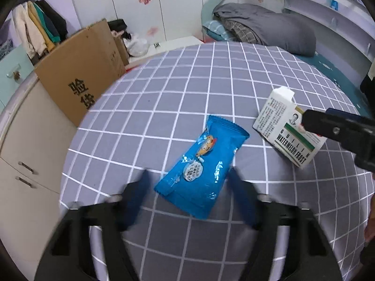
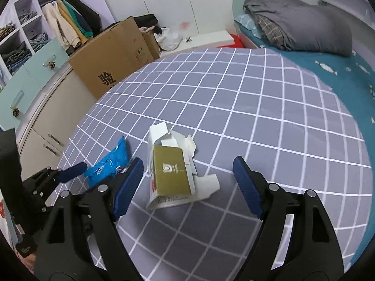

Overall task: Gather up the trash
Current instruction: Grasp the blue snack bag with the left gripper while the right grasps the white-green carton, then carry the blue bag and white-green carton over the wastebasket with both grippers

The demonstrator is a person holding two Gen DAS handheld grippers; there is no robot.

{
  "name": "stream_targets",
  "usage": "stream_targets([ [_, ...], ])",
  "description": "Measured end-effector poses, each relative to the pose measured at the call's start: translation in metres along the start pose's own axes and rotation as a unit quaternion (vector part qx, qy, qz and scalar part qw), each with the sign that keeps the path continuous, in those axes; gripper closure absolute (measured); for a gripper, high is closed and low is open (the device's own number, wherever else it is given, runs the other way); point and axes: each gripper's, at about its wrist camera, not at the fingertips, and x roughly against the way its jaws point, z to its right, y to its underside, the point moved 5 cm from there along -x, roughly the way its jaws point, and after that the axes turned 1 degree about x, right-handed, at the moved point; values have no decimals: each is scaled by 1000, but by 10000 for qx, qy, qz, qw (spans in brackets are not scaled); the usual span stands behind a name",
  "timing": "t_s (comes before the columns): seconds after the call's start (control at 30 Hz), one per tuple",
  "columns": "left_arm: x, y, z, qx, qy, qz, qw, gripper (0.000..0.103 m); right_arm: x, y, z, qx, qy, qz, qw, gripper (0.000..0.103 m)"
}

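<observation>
Grey cloth with a white grid (image 1: 211, 89) is covering the round table where the work is taking place, in a bedroom with white wardrobe doors behind.

Two pieces of trash are lying flat on this cloth, near the front edge and just beside one another without touching. The blue foil snack wrapper (image 1: 204, 164) is lying lengthwise between the blurred blue pads of the left gripper (image 1: 189, 187), whose jaws are standing apart on either side of it and are pressing on nothing. This placement suggests the gripper is being lined up to close across the wrapper's width.

The torn white cardboard box with a gold insert (image 2: 168, 171) is lying open-ended, flaps splayed toward the far side. The right gripper (image 2: 187, 180) is hanging over it with its jaws wide apart, the left pad just beside the box's edge and the right pad well clear. Such a wide stance is probably suited to a bulky, crushable carton. Neither item is being held.

Judged from this, each hand is being assigned one item so both can be lifted together; no bin is in view.

Further out, a large brown cardboard carton with black characters (image 1: 79, 79) is leaning against the cabinets, and a grey quilt (image 1: 264, 28) is lying heaped on the bed beyond.
</observation>
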Motion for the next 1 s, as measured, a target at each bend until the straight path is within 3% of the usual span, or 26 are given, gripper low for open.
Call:
stream_targets([
  [0.17, 5, -6, -1, 31, 11, 272, 9996, 57, -16, -6, -7, 101, -63, -7, 9999, 25],
  [0.2, 9, -8, -2, 50, 83, 380, 9992, 71, -20, -6, -9, 113, -73, -46, 9999, 25],
  [0.23, 10, -11, -1, 59, 170, 433, 9989, 100, -22, -6, -10, 134, -53, -58, 9999, 25],
  [0.3, 4, -11, -4, 132, 104, 242, 9996, 101, -22, -5, -11, 201, 46, -44, 9998, 31],
  [0.4, 0, -11, -2, 57, 89, 317, 9994, 101, -21, -3, -12, 128, -162, -92, 9997, 57],
  [1.0, 30, -8, -14, 713, 658, 626, 9933, 102, 15, -1, -31, 269, -240, 227, 9991, 59],
])
